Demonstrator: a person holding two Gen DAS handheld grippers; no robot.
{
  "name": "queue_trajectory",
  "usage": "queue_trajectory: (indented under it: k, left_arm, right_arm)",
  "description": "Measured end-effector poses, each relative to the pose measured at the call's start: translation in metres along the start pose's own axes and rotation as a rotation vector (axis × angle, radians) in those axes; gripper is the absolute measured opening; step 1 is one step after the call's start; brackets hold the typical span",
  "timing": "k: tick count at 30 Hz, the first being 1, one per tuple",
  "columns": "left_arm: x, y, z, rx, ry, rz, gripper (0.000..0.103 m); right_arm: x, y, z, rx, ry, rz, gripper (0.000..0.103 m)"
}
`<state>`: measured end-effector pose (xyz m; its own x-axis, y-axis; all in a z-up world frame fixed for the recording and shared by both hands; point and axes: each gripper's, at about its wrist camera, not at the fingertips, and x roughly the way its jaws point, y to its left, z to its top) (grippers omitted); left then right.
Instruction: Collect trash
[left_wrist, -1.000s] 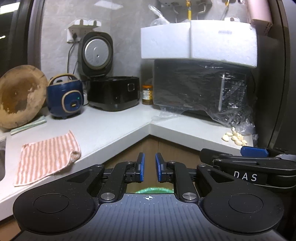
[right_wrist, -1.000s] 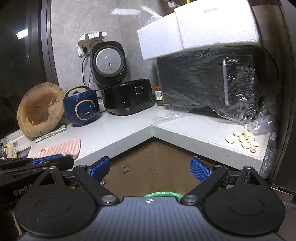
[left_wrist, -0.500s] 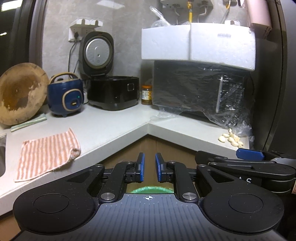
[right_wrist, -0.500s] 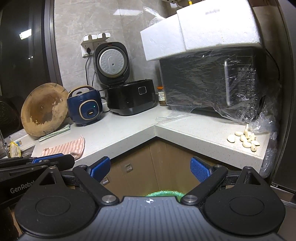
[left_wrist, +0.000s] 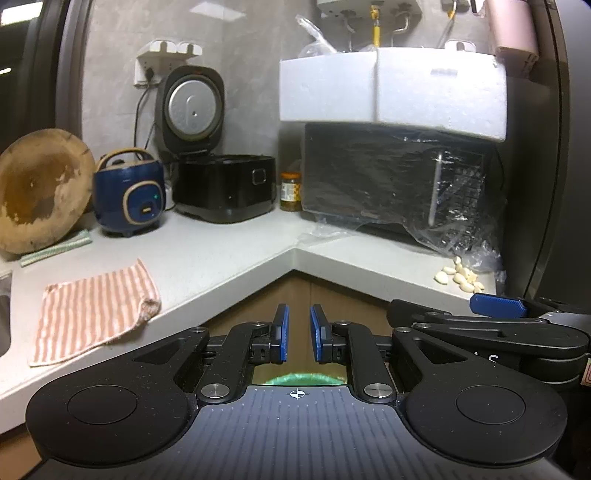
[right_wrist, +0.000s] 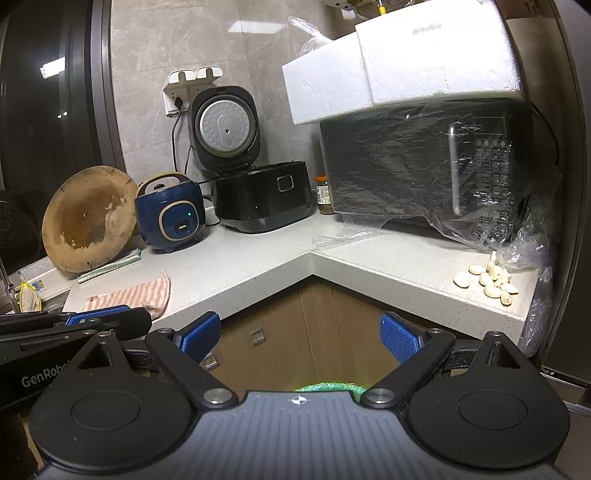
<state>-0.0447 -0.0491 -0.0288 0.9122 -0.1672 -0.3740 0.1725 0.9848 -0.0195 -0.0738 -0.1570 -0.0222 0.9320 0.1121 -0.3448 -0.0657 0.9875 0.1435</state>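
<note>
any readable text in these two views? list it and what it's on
"GenRobo", cut off at the frame edge: side of the left tool, right wrist view.
"A S", partial: side of the right tool, left wrist view.
Jar label: too small to read.
Microwave keypad: blurred under plastic wrap.
Foam box marking: blurred.

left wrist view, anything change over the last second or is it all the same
Nothing visibly taken hold of or let go. The left claw keeps its narrow gap with nothing in it, and the right claw stays wide open and empty. The striped cloth and garlic cloves lie where they were on the counter.
</note>
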Motion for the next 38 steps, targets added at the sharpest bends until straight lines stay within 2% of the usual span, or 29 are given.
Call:
queue_trajectory:
  k: [19,26,33,38]
  left_arm:
    - [-0.001,0.003,0.0,-0.001,-0.003,-0.006,0.016]
    - [0.004,0.005,-0.002,0.004,-0.017,0.026,0.016]
    - [0.024,0.027,-0.005,-0.07,0.021,0.042,0.016]
    - [0.052,0.07,-0.005,-0.207,0.095,0.098,0.016]
  right_arm:
    - [-0.001,0.002,-0.002,-0.008,-0.006,-0.007,0.094]
    - [0.002,0.002,-0.001,-0.014,0.0,-0.003,0.094]
    - [0.014,0.005,-0.001,-0.031,0.004,-0.013,0.094]
    - [0.04,0.003,0.001,-0.023,0.001,0.014,0.094]
